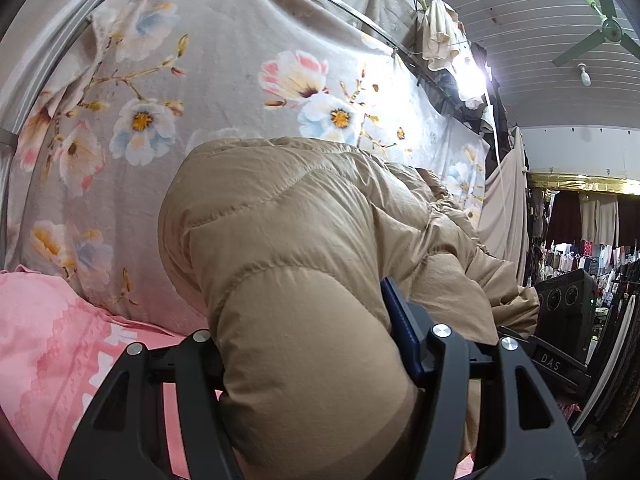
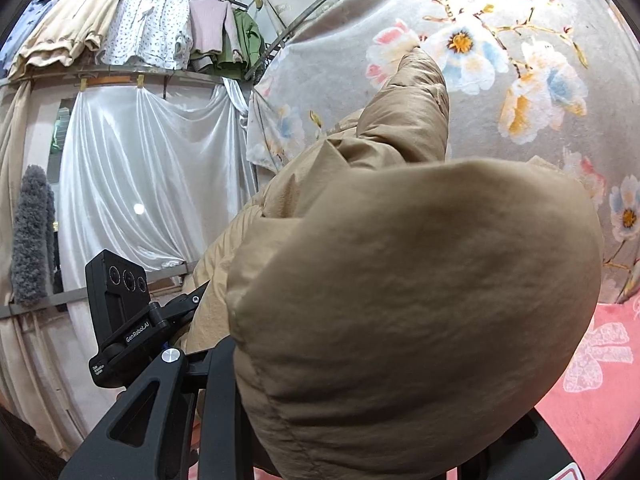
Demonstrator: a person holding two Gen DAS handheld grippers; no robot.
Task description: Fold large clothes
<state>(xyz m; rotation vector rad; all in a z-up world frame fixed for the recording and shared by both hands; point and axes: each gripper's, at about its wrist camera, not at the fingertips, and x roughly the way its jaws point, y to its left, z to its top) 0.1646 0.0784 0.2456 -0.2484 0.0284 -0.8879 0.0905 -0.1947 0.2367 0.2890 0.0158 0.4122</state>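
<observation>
A tan puffer jacket (image 1: 304,232) hangs lifted between both grippers above a pink bedspread (image 1: 52,340). In the left wrist view my left gripper (image 1: 300,320) is shut on a thick padded fold that bulges up between its black fingers, with the blue pad (image 1: 396,312) pressed into the fabric. In the right wrist view the jacket (image 2: 420,280) swells over my right gripper (image 2: 380,392), which is shut on it. Only the near finger (image 2: 220,380) shows there; the other is hidden by fabric. A sleeve (image 2: 412,112) sticks upward.
A grey floral sheet (image 1: 208,80) hangs right behind the jacket. The other gripper's camera housing (image 2: 120,300) sits close on the left. Hung clothes (image 2: 140,32), a white satin curtain (image 2: 152,184) and a ceiling fan (image 1: 608,36) surround the bed.
</observation>
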